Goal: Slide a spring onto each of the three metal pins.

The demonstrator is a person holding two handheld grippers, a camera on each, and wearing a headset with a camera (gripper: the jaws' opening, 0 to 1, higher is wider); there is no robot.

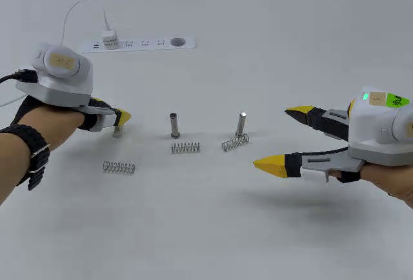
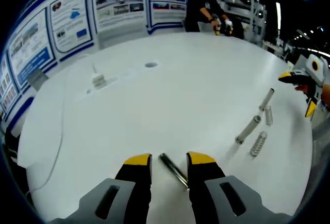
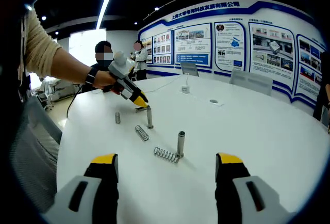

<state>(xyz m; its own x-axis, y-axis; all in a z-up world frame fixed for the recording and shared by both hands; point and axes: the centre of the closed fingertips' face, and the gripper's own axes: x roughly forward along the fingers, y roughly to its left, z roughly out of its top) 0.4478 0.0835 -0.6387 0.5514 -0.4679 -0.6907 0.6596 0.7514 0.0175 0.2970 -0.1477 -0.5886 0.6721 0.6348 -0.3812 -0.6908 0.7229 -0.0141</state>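
First spring not yet on. Three loose coiled steel springs lie on the white table, the nearest at 6 o'clock of the short grey metal pin. Left yellow-tipped gripper straddles that pin, jaws apart. Right yellow-tipped gripper is spread wide and empty. Next move, probably: grab a spring and line its bore up with the pin top.

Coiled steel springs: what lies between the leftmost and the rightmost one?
In the head view the third coiled steel spring lies there, in front of the middle upright grey metal pin.

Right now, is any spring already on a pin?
No: the left spring, middle spring and right spring all lie flat on the table, beside the pins.
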